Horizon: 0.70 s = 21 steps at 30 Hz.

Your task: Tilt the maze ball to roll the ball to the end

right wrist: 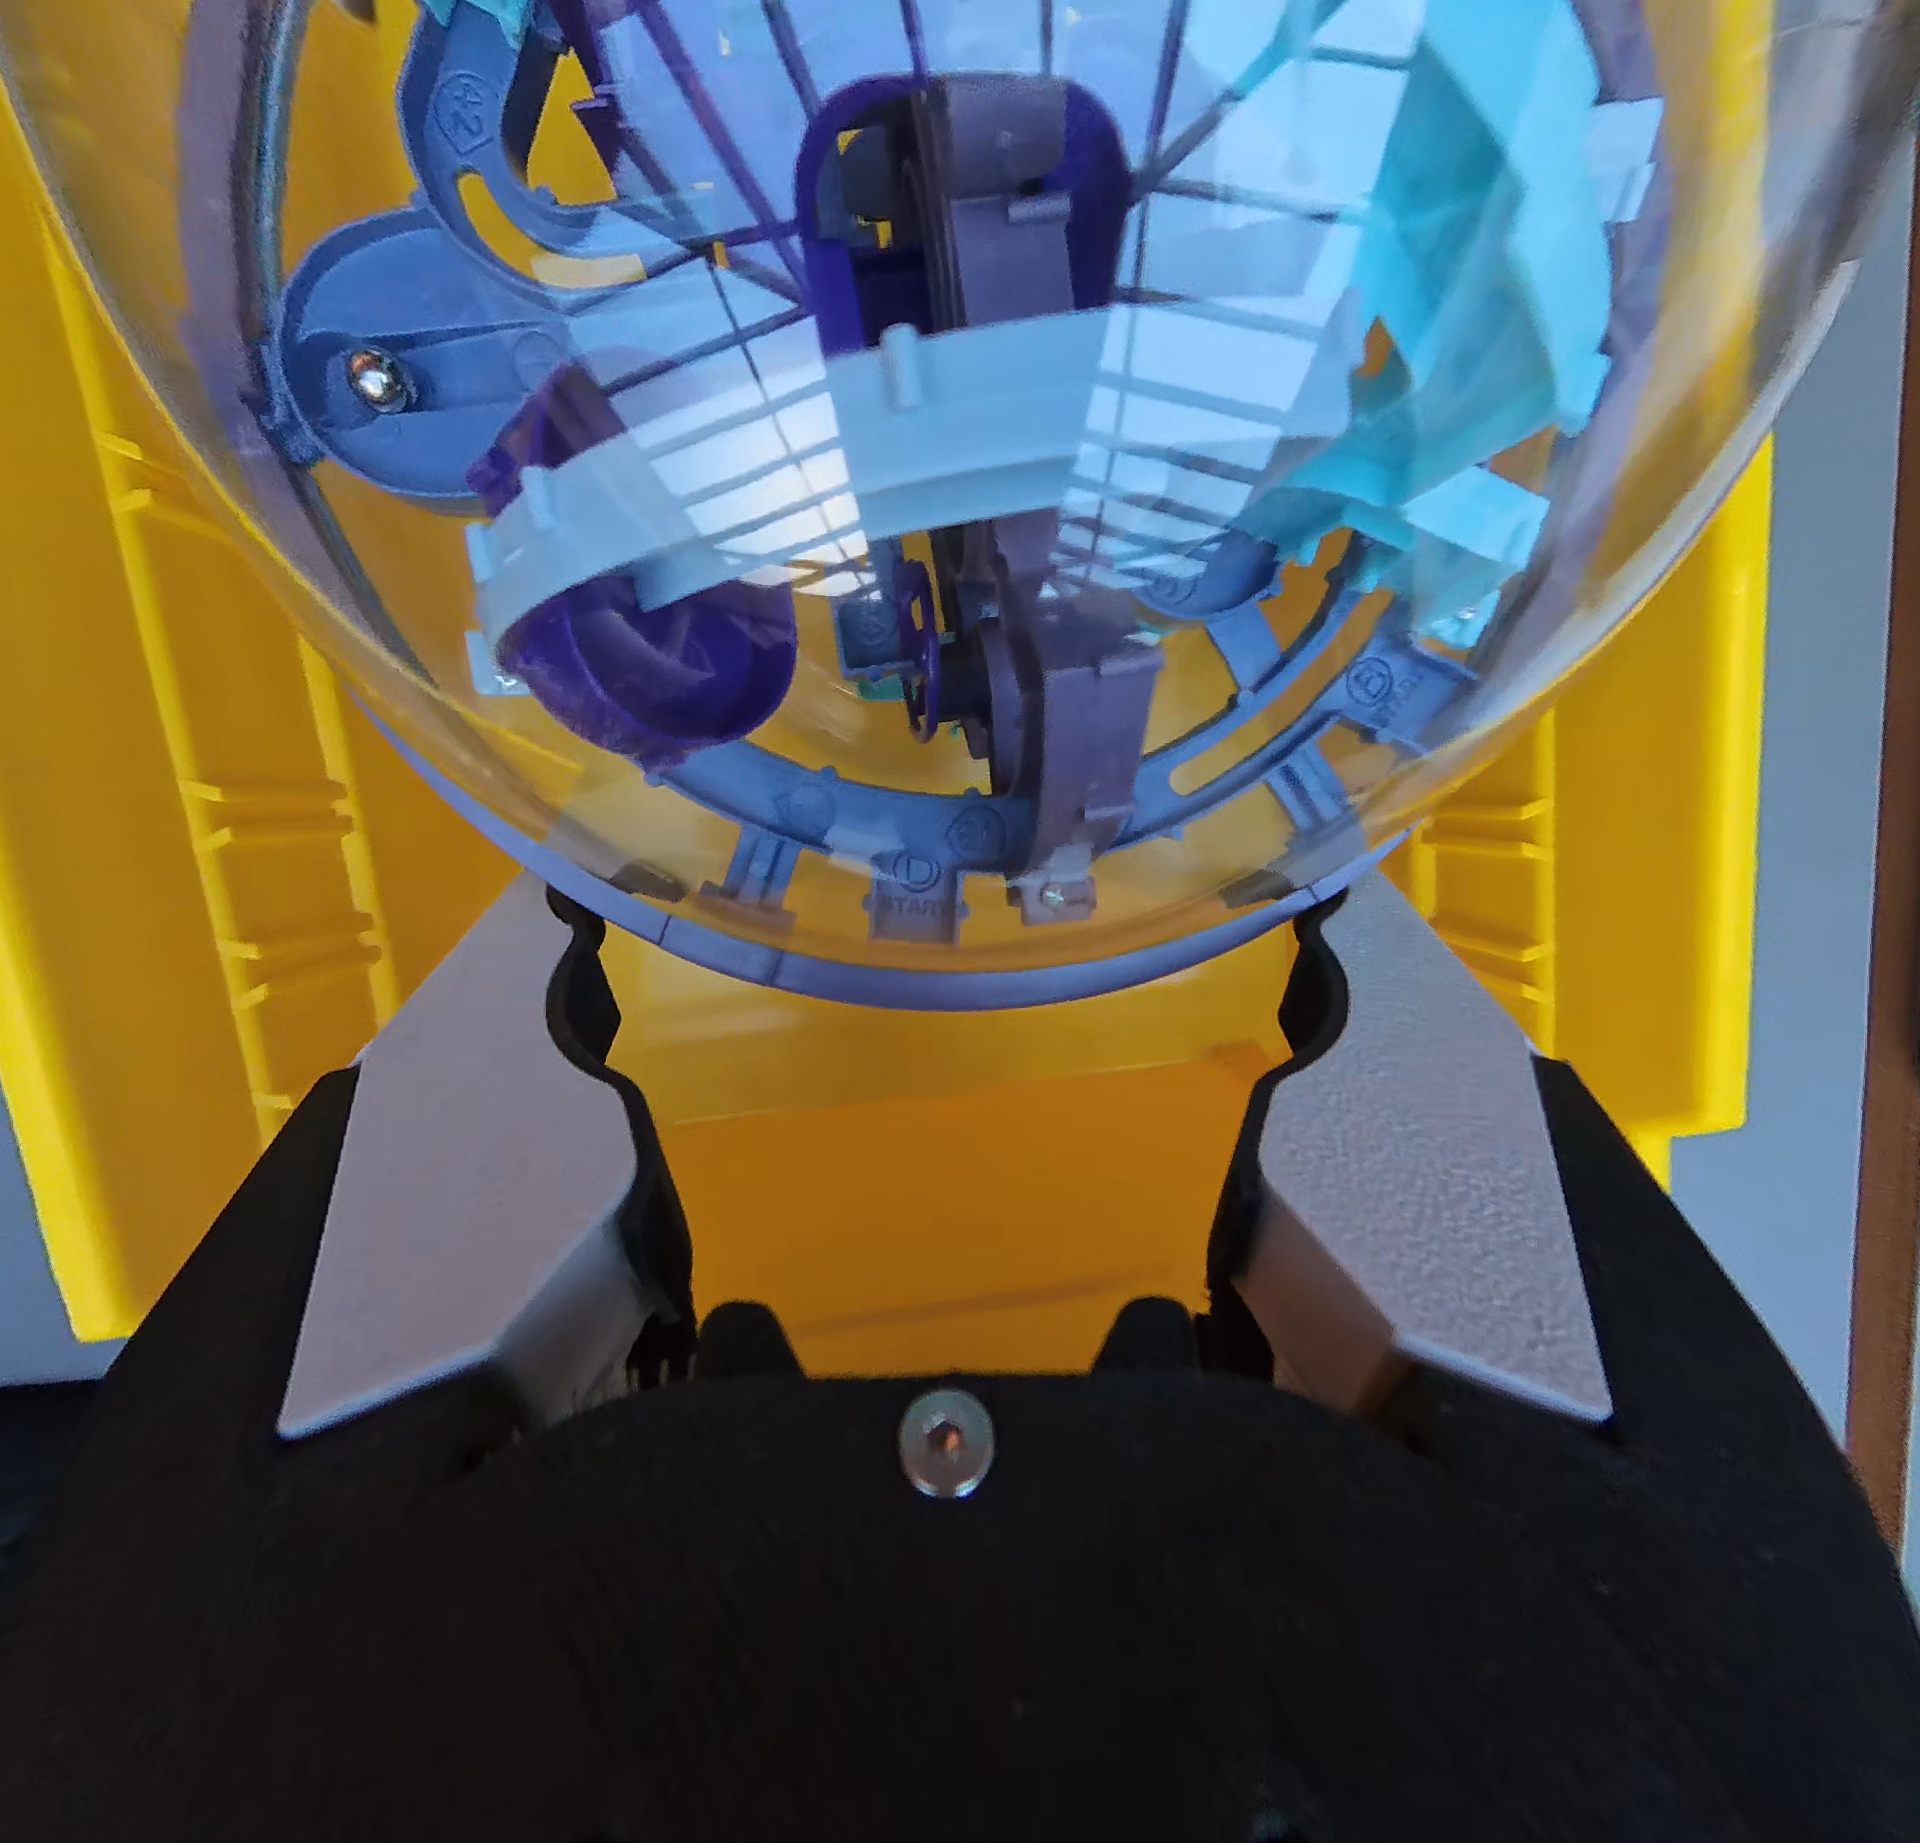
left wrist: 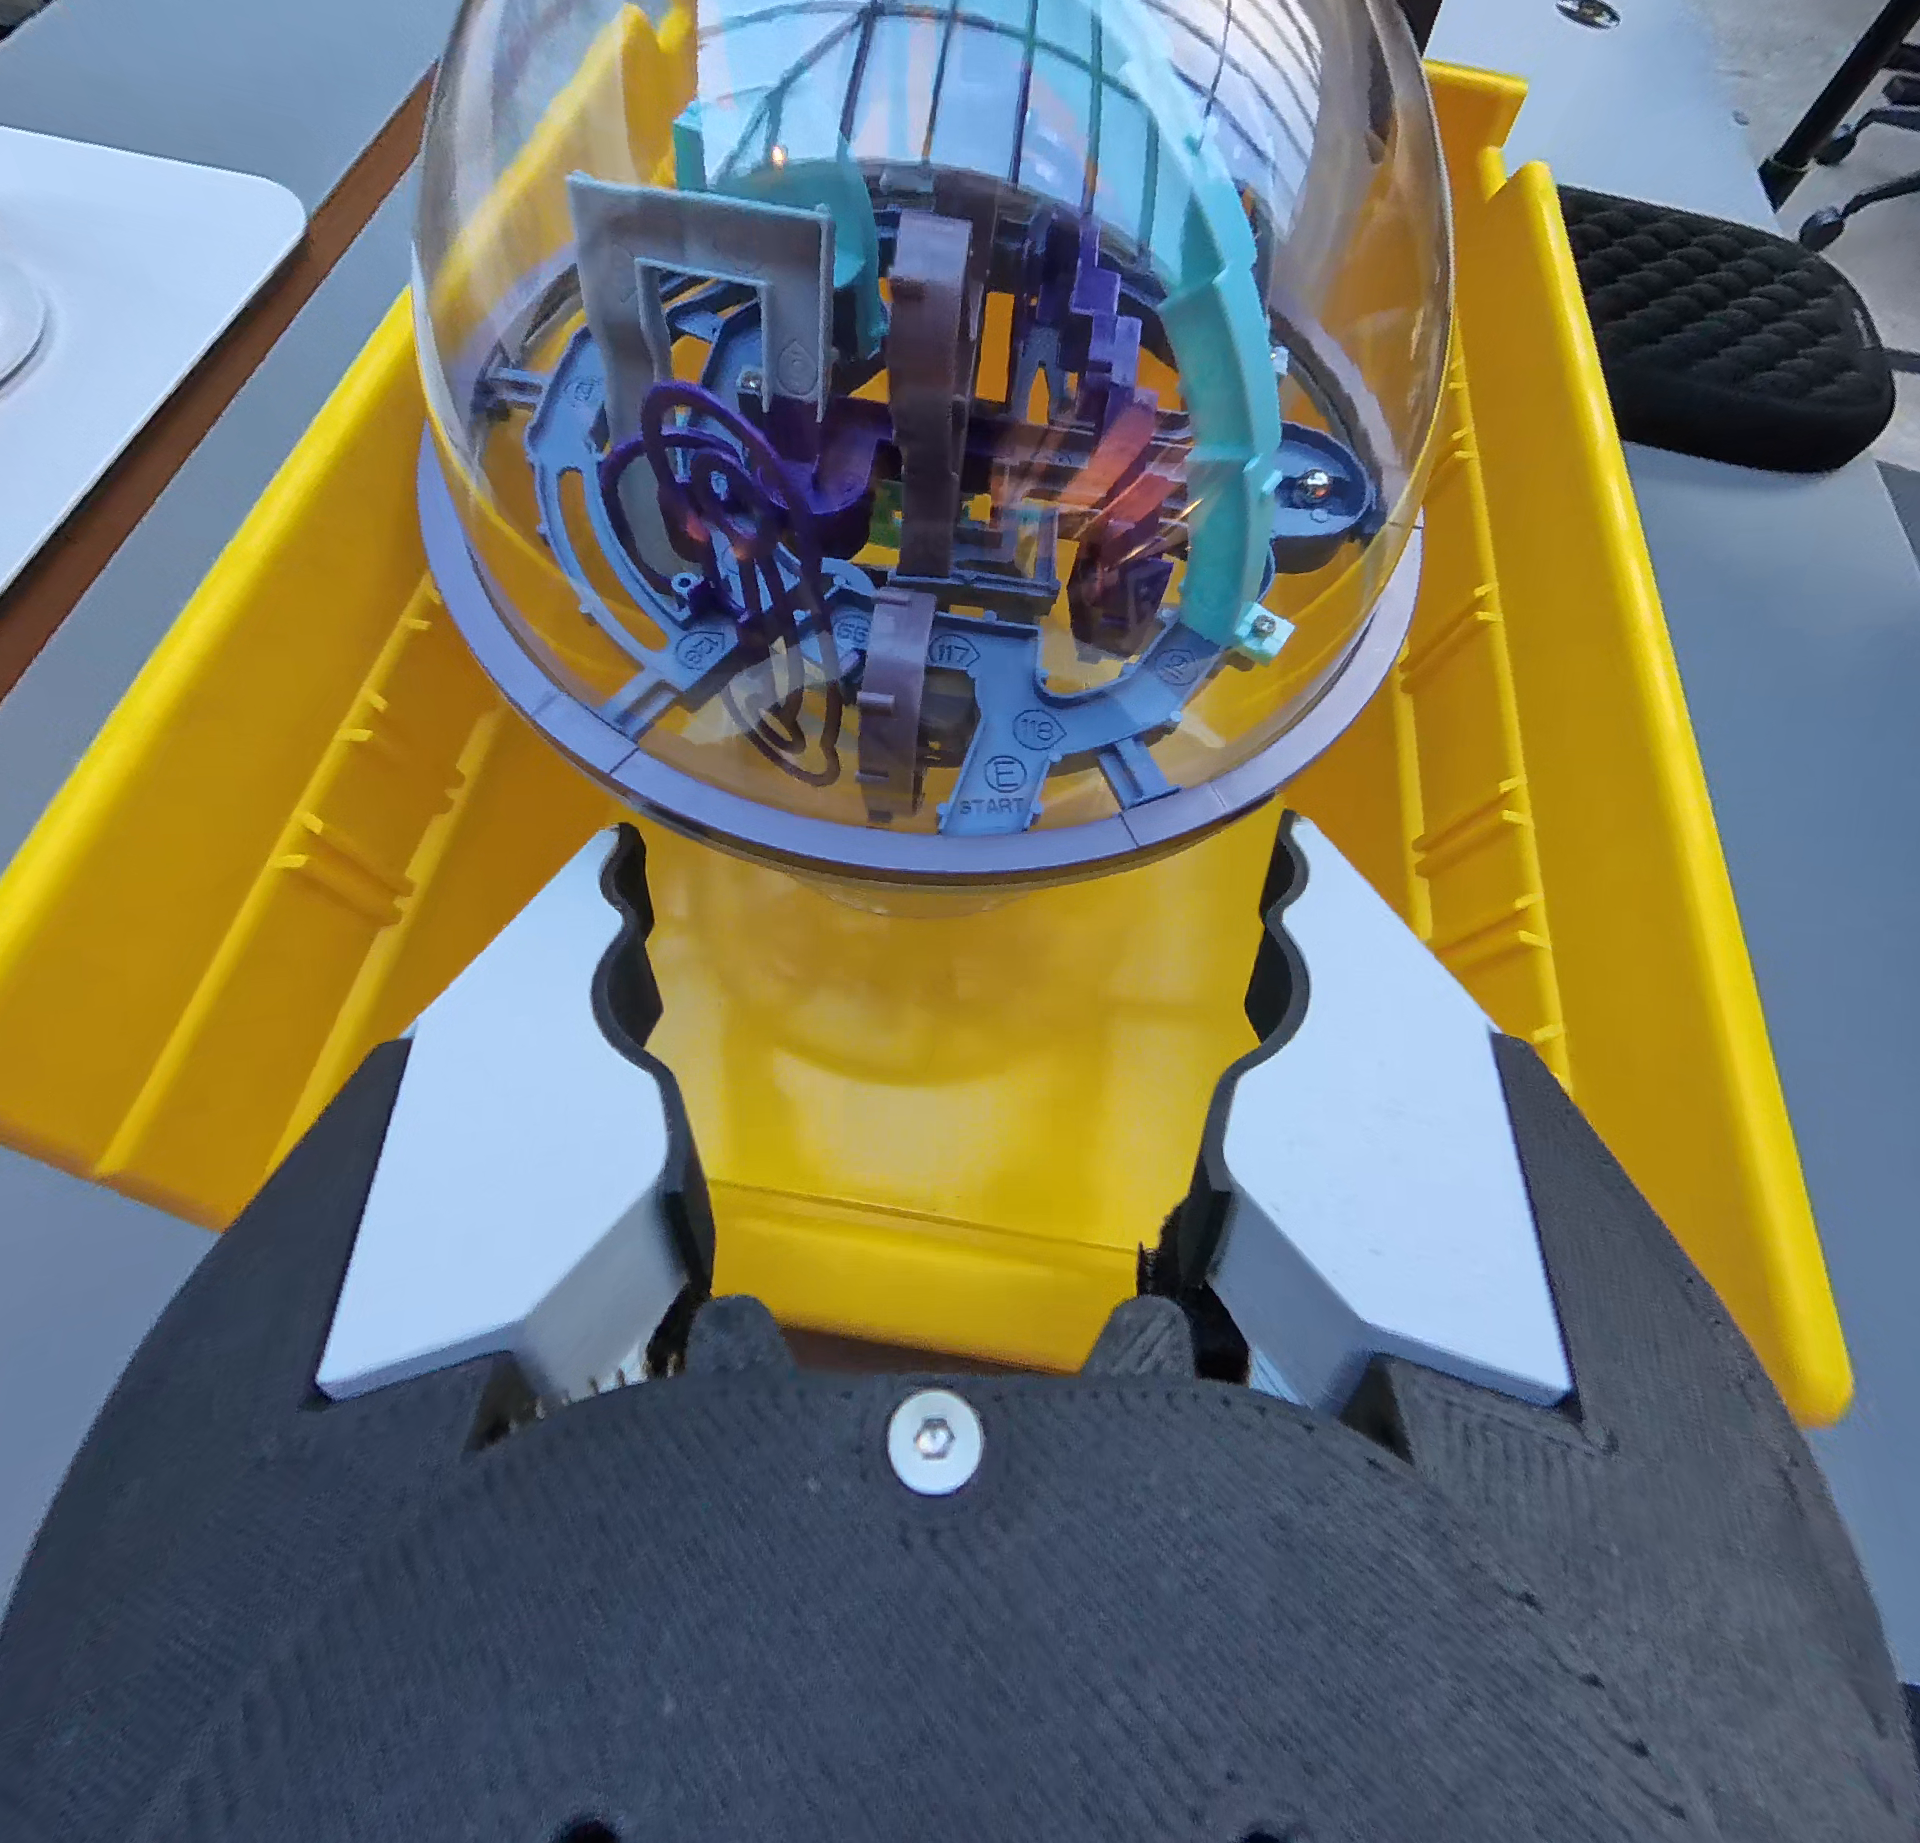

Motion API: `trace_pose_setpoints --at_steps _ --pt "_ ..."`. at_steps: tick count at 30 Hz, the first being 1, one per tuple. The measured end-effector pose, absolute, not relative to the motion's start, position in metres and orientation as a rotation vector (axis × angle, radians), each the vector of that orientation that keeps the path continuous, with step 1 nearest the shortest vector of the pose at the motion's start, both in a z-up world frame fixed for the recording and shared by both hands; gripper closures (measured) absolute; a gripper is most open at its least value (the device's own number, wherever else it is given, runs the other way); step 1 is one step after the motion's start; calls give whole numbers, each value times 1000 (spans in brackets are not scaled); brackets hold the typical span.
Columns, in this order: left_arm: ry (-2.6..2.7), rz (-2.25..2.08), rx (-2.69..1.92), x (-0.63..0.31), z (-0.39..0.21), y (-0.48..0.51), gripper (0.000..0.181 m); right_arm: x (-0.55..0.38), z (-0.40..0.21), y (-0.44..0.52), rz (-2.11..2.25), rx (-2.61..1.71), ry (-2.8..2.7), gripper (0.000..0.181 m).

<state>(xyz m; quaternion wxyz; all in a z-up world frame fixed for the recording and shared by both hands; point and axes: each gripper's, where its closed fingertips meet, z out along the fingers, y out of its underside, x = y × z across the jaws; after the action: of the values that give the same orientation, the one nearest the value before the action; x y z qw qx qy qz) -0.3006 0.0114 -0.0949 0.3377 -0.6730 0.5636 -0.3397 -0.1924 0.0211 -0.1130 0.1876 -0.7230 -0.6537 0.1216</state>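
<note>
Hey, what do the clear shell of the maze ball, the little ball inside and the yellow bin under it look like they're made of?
Maze ball shell: clear, glossy, probably hard plastic; it mirrors the ceiling.
Little ball: shiny silver with sharp highlights, likely steel.
Yellow bin: opaque moulded plastic, smooth and slightly glossy, with ribs along its walls.

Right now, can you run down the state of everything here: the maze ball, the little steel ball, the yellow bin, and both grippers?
maze ball: sealed clear sphere, sitting in the bin, between both grippers.
steel ball: resting in a blue-grey cup near the sphere's wall.
yellow bin: open, on the grey table.
left gripper: jaws open, tips at the sphere's lower rim; contact unclear.
right gripper: jaws open, tips under the sphere's rim; contact unclear.
</note>
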Motion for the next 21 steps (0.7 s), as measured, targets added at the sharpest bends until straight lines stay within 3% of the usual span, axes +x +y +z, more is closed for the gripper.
trace_pose_setpoints --at_steps 21 --pt "1474 -935 -1786 -295 -96 8 63 -195 -110 20 372 -2028 -1841 54"
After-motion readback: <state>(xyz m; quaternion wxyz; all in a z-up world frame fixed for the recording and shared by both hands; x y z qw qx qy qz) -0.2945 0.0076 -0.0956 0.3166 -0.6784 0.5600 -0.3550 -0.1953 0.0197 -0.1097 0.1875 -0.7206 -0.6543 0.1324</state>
